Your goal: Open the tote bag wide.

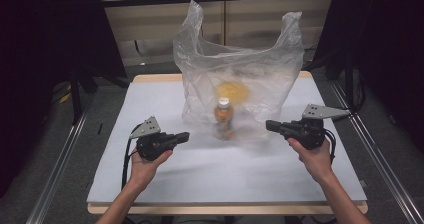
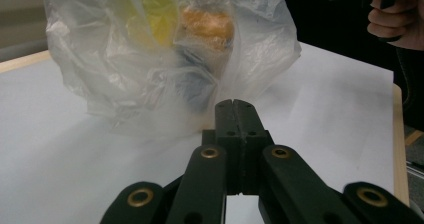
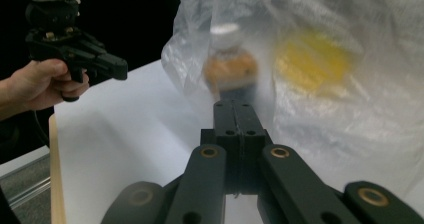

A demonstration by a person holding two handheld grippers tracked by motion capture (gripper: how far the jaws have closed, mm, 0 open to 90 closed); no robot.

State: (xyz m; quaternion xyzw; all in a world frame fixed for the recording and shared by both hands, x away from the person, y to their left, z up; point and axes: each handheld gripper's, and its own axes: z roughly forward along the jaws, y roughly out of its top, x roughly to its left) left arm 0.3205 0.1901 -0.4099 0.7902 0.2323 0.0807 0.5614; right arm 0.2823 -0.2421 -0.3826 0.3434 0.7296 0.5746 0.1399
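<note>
Because the thin plastic bag (image 1: 240,74) stands up only on its own crumpled walls, with the bottle (image 1: 223,118) upright inside near its front and something yellow (image 1: 232,91) behind, a push from either side could collapse it or tip the bottle. The left gripper (image 1: 184,136) and right gripper (image 1: 269,125) both hover near the bag's base over the white table (image 1: 210,174), each with its jaws pressed together and holding nothing. With jaws that tight, I judge a grab at the slack film would likely slide off or drag the whole bag along
</note>
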